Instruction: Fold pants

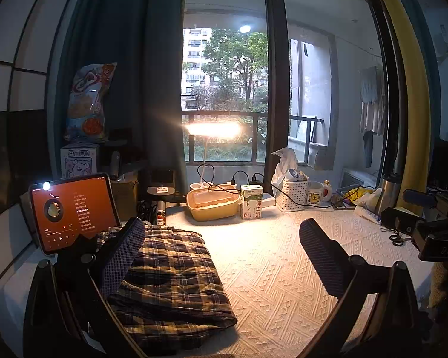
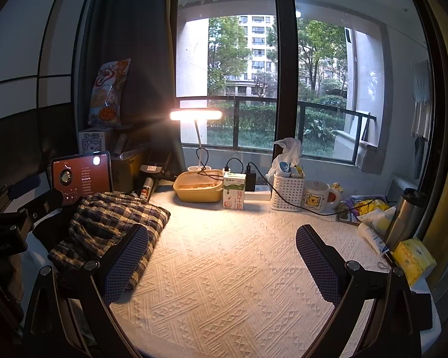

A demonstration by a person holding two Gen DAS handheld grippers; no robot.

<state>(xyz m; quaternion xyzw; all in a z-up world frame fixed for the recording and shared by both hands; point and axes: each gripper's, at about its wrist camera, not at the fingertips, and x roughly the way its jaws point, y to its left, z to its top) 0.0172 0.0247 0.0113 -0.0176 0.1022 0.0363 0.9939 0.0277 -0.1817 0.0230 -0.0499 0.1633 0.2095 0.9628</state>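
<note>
Both my left gripper [image 1: 222,256] and right gripper [image 2: 222,264] gape empty, since the plaid pants [image 1: 167,274] at lower left already look folded compactly.

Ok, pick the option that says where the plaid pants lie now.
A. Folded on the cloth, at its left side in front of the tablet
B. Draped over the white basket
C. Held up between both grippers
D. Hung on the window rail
A: the plaid pants lie as a folded bundle on the white textured cloth, just in front of the tablet, and both the left gripper and right gripper are open, holding nothing.
</note>
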